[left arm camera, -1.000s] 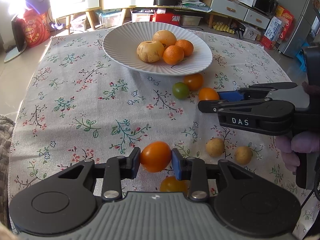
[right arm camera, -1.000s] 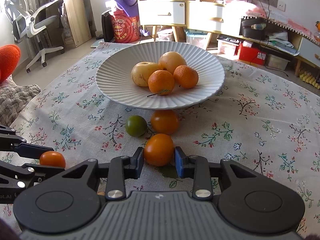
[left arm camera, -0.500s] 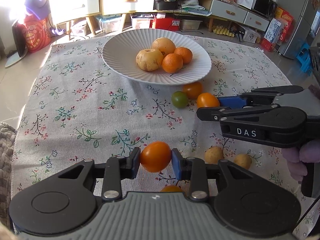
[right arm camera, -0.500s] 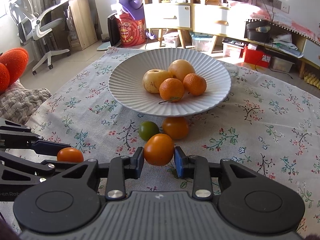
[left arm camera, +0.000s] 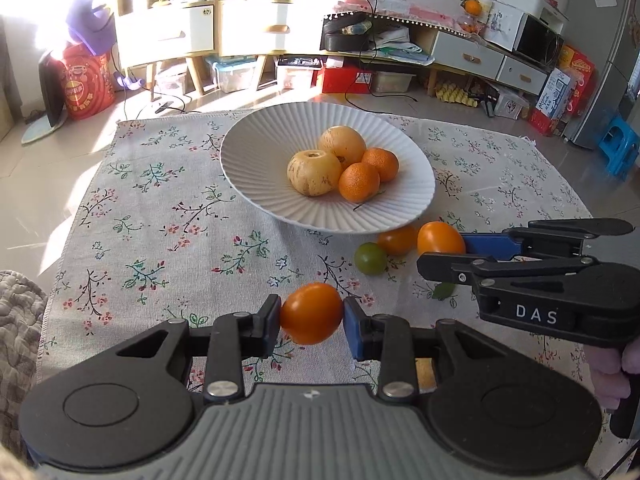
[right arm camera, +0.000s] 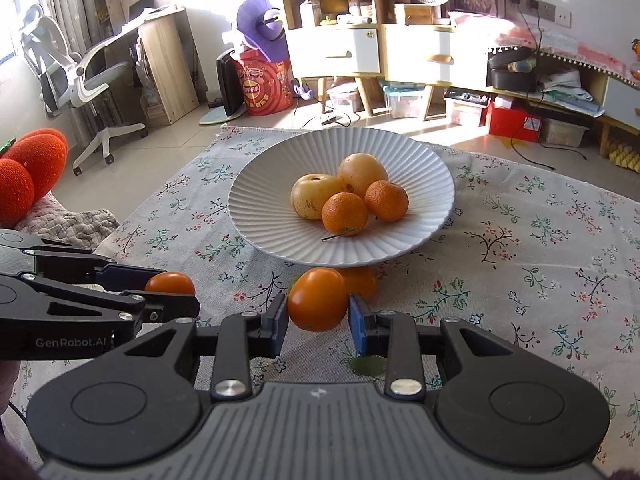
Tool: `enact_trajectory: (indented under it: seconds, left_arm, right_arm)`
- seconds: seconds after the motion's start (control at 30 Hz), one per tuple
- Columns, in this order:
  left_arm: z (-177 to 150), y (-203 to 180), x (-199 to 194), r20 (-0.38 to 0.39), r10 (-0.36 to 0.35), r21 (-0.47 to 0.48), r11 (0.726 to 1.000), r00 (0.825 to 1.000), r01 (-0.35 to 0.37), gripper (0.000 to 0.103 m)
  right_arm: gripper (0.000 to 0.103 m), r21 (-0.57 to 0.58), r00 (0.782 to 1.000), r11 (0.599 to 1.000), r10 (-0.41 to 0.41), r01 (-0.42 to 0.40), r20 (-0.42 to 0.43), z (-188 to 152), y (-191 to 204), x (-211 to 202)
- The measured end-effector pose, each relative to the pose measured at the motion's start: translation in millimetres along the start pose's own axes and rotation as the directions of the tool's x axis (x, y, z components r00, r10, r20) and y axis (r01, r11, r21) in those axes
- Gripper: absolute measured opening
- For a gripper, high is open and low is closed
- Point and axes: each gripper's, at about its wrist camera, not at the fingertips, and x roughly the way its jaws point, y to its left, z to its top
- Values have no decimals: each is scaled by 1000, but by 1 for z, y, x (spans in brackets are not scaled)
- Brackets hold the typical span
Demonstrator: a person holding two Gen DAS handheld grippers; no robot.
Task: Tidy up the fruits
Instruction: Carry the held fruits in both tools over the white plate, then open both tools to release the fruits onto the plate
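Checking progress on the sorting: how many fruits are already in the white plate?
4: two pale yellow fruits toward the back and two mandarins in front, clustered mid-plate. A smaller fruit could be hidden behind them.

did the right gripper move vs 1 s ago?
Yes. The right gripper, shut on an orange tomato, has lifted and gone forward toward the plate: the green tomato, clear before, is now hidden behind it.
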Motion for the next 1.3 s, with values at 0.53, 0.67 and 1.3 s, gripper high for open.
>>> enact_trajectory:
  seconds: [0.53, 0.67, 1.3]
  left_arm:
    - [32, -14, 28, 134, -29, 40, 999, 991, 24, 33]
    - [39, -17, 35, 143, -35, 53, 998, 989, 28, 33]
    - [41, -16, 61, 127, -17, 58, 998, 992, 10, 33]
  right_arm:
    - [29, 52, 998, 999, 3, -6, 57, 22, -29, 6]
    - [29, 55, 998, 998, 7, -11, 64, 28, -36, 13]
    - [29, 67, 1000, 998, 17, -19, 25, 31, -44, 32]
